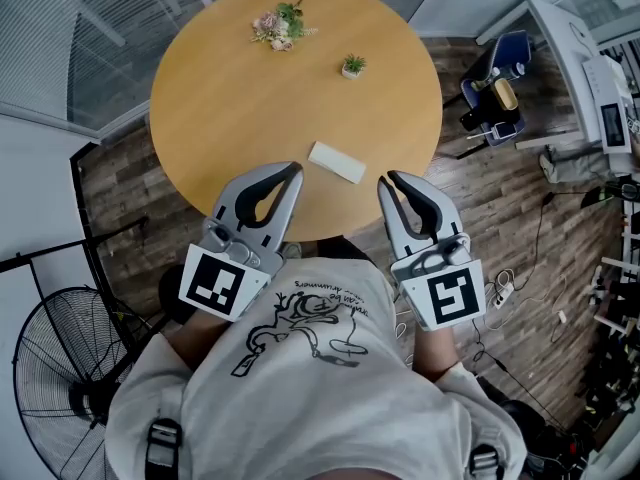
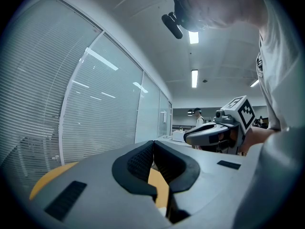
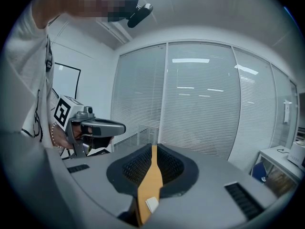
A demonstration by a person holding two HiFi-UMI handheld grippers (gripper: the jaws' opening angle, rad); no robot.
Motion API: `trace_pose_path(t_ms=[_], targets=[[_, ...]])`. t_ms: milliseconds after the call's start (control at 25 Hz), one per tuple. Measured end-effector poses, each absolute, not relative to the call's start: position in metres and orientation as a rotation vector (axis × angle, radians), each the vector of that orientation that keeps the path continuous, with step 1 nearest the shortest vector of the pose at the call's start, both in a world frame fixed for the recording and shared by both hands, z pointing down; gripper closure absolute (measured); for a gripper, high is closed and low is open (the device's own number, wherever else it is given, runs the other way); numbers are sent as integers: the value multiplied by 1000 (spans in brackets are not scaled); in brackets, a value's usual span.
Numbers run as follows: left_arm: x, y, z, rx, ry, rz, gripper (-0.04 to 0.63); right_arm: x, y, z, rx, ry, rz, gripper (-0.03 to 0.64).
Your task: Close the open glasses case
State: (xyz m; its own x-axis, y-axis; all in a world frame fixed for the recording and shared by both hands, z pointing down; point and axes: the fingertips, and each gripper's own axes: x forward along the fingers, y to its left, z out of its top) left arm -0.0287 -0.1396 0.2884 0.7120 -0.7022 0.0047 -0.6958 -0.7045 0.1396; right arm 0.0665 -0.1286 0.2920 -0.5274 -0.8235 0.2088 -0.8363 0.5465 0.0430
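the left claw point(image 1: 296, 171) is held level at the near rim of the round wooden desk point(image 1: 250, 108). its padded tips meet, and nothing sits between them. in the left gripper view only a sliver of desk top shows in the hollow behind the touching tips.

the right claw point(image 1: 388, 181) is level with it on the other side, tilted a little downward. its jaws stand a narrow slit apart and grip nothing. in the right gripper view a thin strip of desk shows through that slit right up to the tips.

the white glasses case point(image 1: 337, 162) lies flat on the desk near its front edge, just ahead of both claws and between them, slightly nearer the right one. neither claw touches it. a small corner of it shows low in the right claw's slit. whether its lid is up cannot be made out.

well beyond the claws, at the far side of the desk, lie a sprig of flowers point(image 1: 282, 26) and a tiny potted plant point(image 1: 352, 66). a floor fan point(image 1: 60, 368) stands behind and outside the left claw.
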Motion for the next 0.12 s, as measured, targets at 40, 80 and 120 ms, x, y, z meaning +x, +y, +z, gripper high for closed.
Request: trace_pose_path(t_ms=[40,80,120], targets=[[-28,-140,288,2784,-1143,-73,574,67,-129,291,1401,-2578,91,574],[-27,-140,287,2784,-1142,-72,574,68,-129,291,1400,-2577,90,574],[-26,-140,286,2784,-1142,-71,574,69,-129,290,1400,-2577,89,574]])
